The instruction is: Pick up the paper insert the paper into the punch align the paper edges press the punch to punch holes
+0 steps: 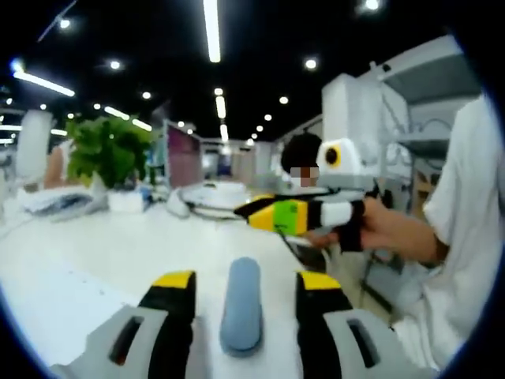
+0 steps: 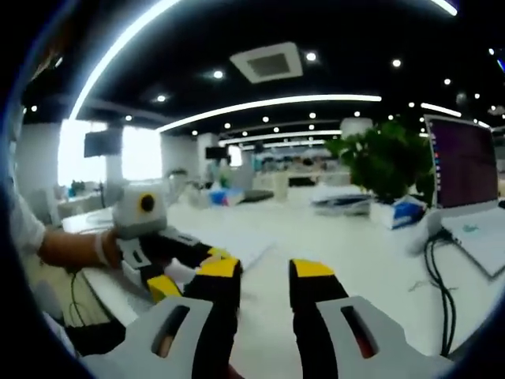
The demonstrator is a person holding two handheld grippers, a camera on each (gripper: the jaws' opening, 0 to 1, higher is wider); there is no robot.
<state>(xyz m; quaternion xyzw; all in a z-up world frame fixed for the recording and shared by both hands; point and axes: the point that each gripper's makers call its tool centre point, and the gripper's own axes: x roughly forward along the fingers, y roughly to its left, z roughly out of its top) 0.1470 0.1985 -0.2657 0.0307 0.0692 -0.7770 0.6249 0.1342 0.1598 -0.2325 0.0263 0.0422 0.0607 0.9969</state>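
A blue-grey rounded bar, seemingly the punch's handle, lies on the white table between the jaws of my left gripper. Those jaws stand well apart and do not touch it, so the gripper is open. My right gripper comes in from the right, held by a hand above the table. In the right gripper view my right gripper is open with nothing between its yellow tips. My left gripper sits at the left there. A white sheet of paper lies flat beyond it.
A green plant stands at the table's far side. A laptop with dark cables sits at the right of the right gripper view. A person in a white sleeve is close at the table's edge.
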